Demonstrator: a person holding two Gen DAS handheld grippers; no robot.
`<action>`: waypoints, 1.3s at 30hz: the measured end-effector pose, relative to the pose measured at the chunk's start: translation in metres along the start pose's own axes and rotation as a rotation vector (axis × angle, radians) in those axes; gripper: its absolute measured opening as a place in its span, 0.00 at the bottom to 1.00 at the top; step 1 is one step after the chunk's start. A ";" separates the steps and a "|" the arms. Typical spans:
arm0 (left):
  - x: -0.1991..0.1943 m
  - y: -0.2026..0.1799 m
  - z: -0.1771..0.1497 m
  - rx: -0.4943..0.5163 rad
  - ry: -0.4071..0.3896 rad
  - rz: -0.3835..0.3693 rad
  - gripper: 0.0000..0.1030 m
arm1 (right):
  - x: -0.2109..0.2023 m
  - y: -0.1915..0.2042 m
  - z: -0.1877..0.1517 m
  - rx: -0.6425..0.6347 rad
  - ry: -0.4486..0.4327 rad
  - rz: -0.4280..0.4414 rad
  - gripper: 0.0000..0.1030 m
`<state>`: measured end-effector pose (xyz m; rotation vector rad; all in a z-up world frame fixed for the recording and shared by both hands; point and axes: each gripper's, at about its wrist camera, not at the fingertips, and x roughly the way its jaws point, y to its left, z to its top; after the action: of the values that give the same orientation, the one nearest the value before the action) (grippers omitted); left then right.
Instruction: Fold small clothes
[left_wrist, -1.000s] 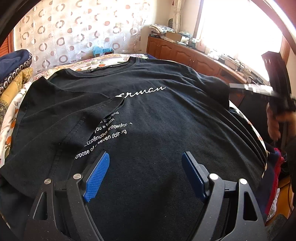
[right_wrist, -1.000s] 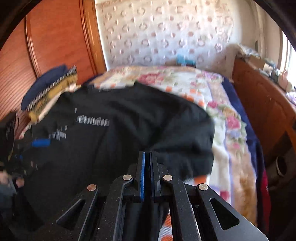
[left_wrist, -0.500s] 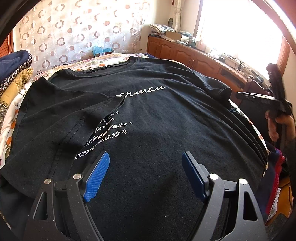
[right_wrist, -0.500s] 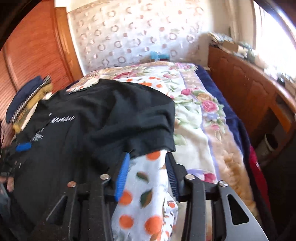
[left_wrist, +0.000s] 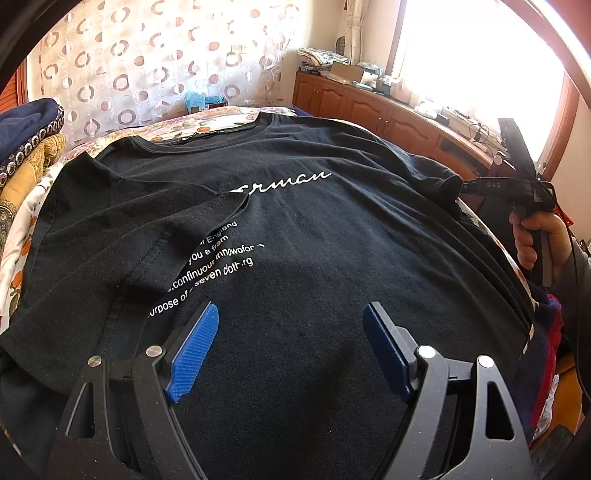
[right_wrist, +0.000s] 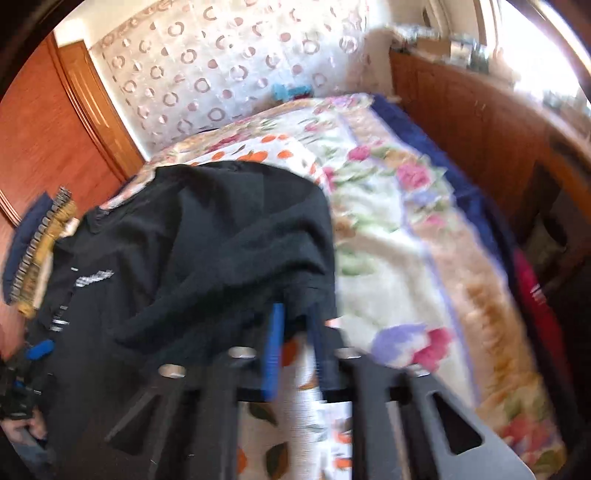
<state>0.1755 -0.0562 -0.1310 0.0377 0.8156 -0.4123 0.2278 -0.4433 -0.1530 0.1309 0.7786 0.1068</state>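
Left wrist: black tee (left_wrist: 314, 240) on floral bed (right_wrist: 388, 258), left tool (left_wrist: 288, 347) wide open | right wrist: wardrobe (right_wrist: 40, 122), right tool (right_wrist: 295, 339) slightly open around sleeve (right_wrist: 306, 273)

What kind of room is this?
Probably a bedroom. A black T-shirt lies spread on a bed with a flowery blanket. Wooden cabinets stand under a bright window, and folded cloths are piled at the side.

Sunlit window (left_wrist: 480, 55) over wooden cabinets (left_wrist: 369, 107) (cluttered top), circle-patterned curtain (left_wrist: 147, 62) behind.
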 end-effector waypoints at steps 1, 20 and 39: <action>0.000 0.000 0.000 0.000 0.000 0.001 0.79 | -0.002 0.000 0.003 -0.025 -0.017 0.001 0.03; -0.001 0.001 0.000 -0.008 -0.007 0.019 0.79 | -0.096 0.143 0.034 -0.363 -0.220 0.111 0.03; -0.019 0.000 0.032 0.007 -0.069 0.016 0.79 | -0.031 0.160 -0.002 -0.318 0.006 0.118 0.42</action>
<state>0.1858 -0.0560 -0.0953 0.0363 0.7451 -0.3993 0.1972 -0.2900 -0.1077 -0.1255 0.7502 0.3411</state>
